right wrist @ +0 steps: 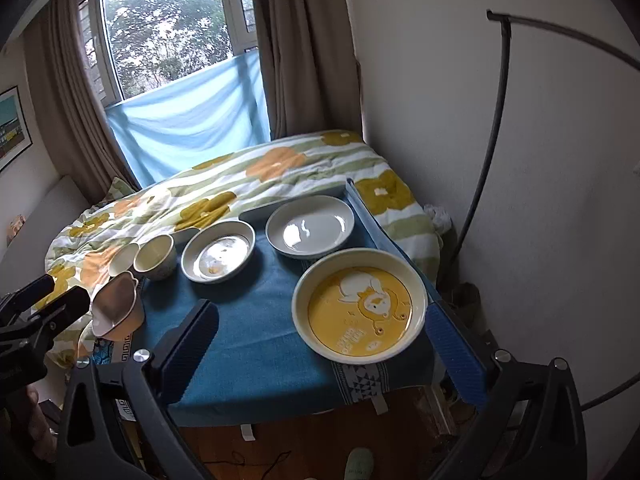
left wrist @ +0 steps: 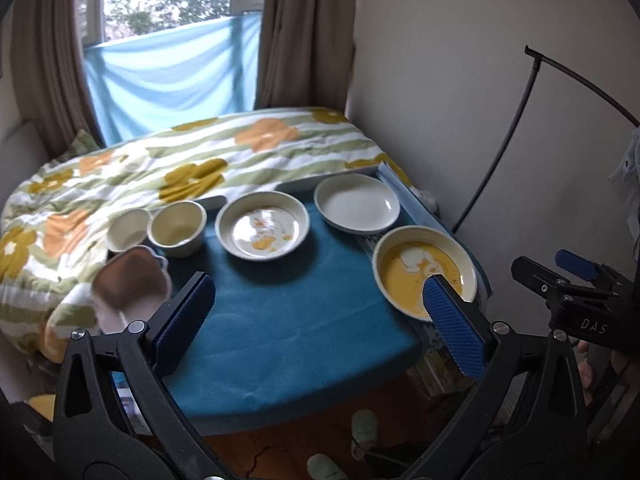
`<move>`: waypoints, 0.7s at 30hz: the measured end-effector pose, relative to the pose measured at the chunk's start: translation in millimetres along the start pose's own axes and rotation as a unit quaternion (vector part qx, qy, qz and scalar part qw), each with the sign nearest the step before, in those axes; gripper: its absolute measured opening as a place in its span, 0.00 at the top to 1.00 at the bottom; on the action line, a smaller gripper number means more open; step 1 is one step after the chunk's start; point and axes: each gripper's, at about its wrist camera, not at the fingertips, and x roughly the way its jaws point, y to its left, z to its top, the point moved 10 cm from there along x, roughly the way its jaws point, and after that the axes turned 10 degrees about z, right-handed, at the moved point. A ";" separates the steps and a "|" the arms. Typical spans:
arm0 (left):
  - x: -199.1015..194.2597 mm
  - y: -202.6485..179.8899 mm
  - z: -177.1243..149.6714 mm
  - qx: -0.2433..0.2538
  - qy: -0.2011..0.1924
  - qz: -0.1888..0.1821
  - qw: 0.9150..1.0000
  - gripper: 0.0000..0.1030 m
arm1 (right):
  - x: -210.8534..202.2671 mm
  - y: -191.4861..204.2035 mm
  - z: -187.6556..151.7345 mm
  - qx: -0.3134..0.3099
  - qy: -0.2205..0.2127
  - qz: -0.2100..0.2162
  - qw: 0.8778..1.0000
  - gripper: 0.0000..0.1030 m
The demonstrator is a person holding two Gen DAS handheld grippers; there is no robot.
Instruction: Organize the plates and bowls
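On a table with a blue cloth (left wrist: 280, 320) (right wrist: 256, 320) stand a yellow plate with a cartoon animal (left wrist: 424, 270) (right wrist: 358, 306), a plain white plate (left wrist: 357, 203) (right wrist: 310, 226), a shallow patterned bowl (left wrist: 262, 230) (right wrist: 218, 251), two small cream cups (left wrist: 177, 227) (right wrist: 155, 257) (left wrist: 127, 229) (right wrist: 122, 259) and a pink heart-shaped bowl (left wrist: 130, 286) (right wrist: 116, 306). My left gripper (left wrist: 320, 316) is open and empty above the table's near half. My right gripper (right wrist: 322, 340) is open and empty, held near the yellow plate.
A bed with a flowered quilt (left wrist: 160, 176) (right wrist: 240, 188) lies behind the table, under a curtained window. A white wall (left wrist: 480, 100) and a black curved rod (right wrist: 496, 160) are to the right. Wooden floor and slippers (left wrist: 362, 430) lie below.
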 end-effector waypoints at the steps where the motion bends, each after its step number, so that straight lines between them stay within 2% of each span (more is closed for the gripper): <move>1: 14.4 -11.3 -0.7 0.001 0.009 -0.015 1.000 0.00 | 7.8 -13.0 -1.6 0.011 0.007 0.002 1.000 0.00; 7: 112.9 -75.1 -16.1 0.019 0.097 -0.073 0.992 0.00 | 61.9 -82.9 -19.5 0.100 0.052 0.048 0.992 0.00; 11: 176.7 -106.0 -36.0 0.021 0.164 -0.114 0.980 0.03 | 100.1 -116.8 -36.6 0.149 0.093 0.080 0.981 0.09; 13: 204.1 -114.2 -45.7 0.021 0.194 -0.123 0.973 0.07 | 116.3 -129.7 -43.1 0.166 0.110 0.095 0.975 0.14; 16: 237.3 -124.0 -59.5 0.027 0.230 -0.127 0.964 0.18 | 138.3 -142.3 -47.5 0.178 0.127 0.118 0.969 0.29; 17: 244.3 -127.2 -62.8 0.028 0.240 -0.132 0.961 0.25 | 143.1 -144.2 -47.9 0.178 0.130 0.125 0.967 0.32; 21: 261.8 -140.4 -70.2 0.023 0.262 -0.154 0.953 0.40 | 154.7 -149.2 -48.0 0.178 0.139 0.139 0.964 0.46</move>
